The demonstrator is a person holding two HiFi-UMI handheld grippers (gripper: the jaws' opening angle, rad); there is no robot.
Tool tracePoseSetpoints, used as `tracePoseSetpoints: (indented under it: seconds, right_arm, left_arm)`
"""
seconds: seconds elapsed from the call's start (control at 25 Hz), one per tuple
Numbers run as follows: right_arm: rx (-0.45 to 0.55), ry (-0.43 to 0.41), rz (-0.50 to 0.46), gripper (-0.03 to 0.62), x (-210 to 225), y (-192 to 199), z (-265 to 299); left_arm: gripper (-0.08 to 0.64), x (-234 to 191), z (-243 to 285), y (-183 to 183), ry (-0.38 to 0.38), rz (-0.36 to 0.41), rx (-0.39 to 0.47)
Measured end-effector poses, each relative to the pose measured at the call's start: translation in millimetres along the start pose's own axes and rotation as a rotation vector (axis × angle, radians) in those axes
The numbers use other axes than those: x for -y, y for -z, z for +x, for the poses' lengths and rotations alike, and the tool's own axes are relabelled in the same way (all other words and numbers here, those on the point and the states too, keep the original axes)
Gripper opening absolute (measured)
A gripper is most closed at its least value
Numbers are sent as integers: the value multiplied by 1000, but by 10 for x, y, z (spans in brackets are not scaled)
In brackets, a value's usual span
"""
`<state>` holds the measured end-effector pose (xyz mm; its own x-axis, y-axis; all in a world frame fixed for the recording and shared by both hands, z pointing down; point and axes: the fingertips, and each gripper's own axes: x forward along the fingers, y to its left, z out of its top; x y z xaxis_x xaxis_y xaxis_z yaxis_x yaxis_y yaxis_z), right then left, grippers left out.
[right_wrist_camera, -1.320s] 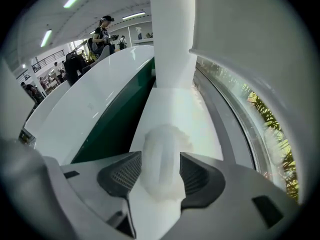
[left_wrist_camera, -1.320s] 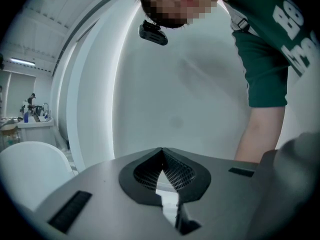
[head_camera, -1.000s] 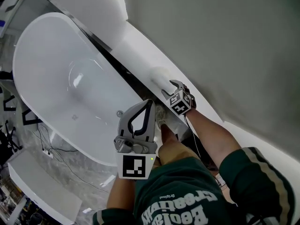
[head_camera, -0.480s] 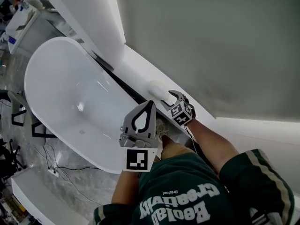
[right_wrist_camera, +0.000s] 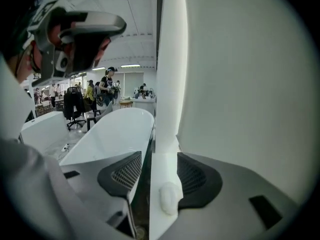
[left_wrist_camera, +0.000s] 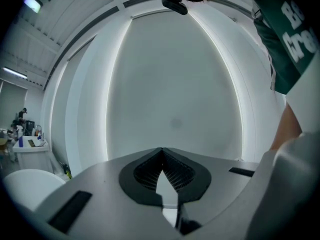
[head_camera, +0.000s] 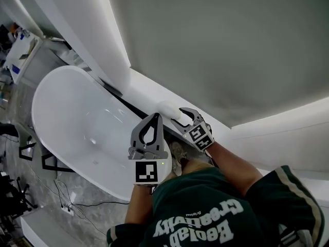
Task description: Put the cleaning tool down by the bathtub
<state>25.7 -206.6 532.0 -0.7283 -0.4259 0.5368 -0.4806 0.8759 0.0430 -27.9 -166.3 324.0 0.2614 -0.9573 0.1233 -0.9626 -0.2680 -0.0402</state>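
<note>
Jaws of right claw (right_wrist_camera: 159, 159) flank smooth, rounded white cleaning tool (right_wrist_camera: 169, 199).

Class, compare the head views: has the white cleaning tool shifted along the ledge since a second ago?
No. The cleaning tool lies on the same stretch of ledge beside the bathtub, between the right gripper's open jaws.

grey matte wall panel (head_camera: 231, 45) with white lit edging; white ledge (head_camera: 146, 90) at its foot; grey marbled floor (head_camera: 46, 187), loose cables (head_camera: 87, 206); white counter (head_camera: 20, 53); distant office chairs (right_wrist_camera: 75, 109); ceiling strip lights (right_wrist_camera: 130, 65).
</note>
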Motion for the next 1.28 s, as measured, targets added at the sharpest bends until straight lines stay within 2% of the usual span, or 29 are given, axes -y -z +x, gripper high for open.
tracePoseSetpoints:
  seconds: [0.36, 0.48, 0.72, 1.08, 1.28]
  right_arm:
    - [247, -21, 16, 227, -109, -866, -655]
    - [332, -31, 0, 225, -159, -1206, -924]
    - [493, -4, -3, 120, -105, -1663, -1368]
    - [551, 17, 11, 37, -100, -1838, -1626]
    - [562, 10, -15, 17, -92, -1890, -1686]
  left_arm:
    - [8, 162, 18, -242, 56, 68, 31]
    - [8, 222, 17, -341, 76, 59, 43]
    - [8, 298, -11, -504, 105, 40, 55]
    - [8, 315, 9, -633, 116, 65, 82]
    - [8, 331, 71, -691, 125, 79, 95]
